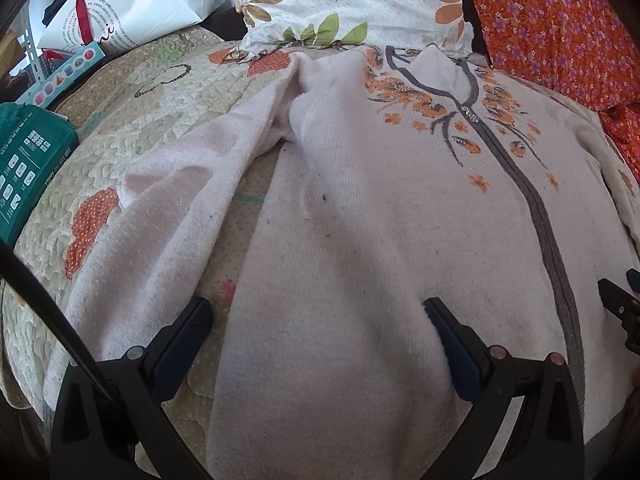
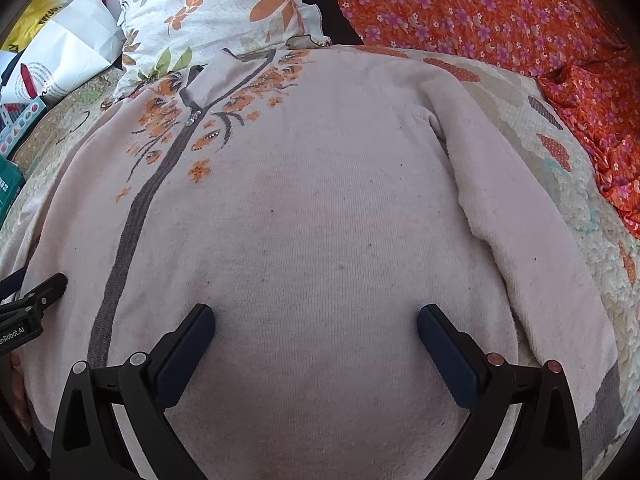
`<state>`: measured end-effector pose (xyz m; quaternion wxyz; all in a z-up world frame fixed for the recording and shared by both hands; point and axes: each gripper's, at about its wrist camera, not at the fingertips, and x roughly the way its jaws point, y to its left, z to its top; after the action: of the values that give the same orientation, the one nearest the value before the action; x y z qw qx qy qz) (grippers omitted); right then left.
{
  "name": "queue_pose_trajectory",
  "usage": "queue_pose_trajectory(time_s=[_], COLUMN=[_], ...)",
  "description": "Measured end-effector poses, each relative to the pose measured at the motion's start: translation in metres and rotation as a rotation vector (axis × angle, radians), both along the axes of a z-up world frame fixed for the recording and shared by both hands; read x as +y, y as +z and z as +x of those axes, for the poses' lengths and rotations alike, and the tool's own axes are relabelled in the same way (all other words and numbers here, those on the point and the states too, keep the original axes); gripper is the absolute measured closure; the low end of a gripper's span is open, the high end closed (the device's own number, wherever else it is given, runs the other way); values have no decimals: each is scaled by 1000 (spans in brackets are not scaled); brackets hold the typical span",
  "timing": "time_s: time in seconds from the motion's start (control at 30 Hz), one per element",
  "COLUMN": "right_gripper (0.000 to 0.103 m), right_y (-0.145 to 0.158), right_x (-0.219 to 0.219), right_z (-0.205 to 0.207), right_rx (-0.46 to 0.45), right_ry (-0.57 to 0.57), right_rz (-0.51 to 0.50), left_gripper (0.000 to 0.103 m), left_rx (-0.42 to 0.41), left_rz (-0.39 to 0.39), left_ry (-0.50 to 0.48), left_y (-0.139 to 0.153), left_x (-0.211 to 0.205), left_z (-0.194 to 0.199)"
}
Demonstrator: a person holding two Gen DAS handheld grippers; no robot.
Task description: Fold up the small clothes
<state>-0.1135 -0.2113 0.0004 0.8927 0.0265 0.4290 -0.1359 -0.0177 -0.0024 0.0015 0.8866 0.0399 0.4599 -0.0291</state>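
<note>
A pale pink knit cardigan (image 1: 360, 200) with a grey zip band and orange flower embroidery lies flat, front up, on a quilted bed cover; it also shows in the right wrist view (image 2: 320, 208). Its left sleeve (image 1: 160, 216) lies spread beside the body, its right sleeve (image 2: 520, 220) along the other side. My left gripper (image 1: 316, 312) is open over the cardigan's lower left part, holding nothing. My right gripper (image 2: 316, 320) is open over the lower right part, holding nothing. Each gripper shows at the edge of the other's view (image 1: 620, 308), (image 2: 36, 300).
A flowered white pillow (image 1: 340, 0) lies behind the collar. Orange flowered cloth (image 2: 500, 20) lies at the right. A white paper bag (image 1: 120, 12), a green box (image 1: 28, 160) and a long pastel box (image 1: 60, 76) sit at the left. The quilted cover (image 1: 140, 100) is beneath.
</note>
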Motion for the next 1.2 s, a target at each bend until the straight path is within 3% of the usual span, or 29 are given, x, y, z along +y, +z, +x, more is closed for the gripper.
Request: queue_pose_trajectory(time_s=[1.2], right_gripper=[0], right_y=[-1], right_x=[1], right_z=[-1], right_rx=[-5], right_ry=[0], right_rz=[-10], left_gripper=[0], left_rx=[-18], left_rz=[-1], left_ry=[7], left_y=[0], left_x=[-1], left_z=[-1])
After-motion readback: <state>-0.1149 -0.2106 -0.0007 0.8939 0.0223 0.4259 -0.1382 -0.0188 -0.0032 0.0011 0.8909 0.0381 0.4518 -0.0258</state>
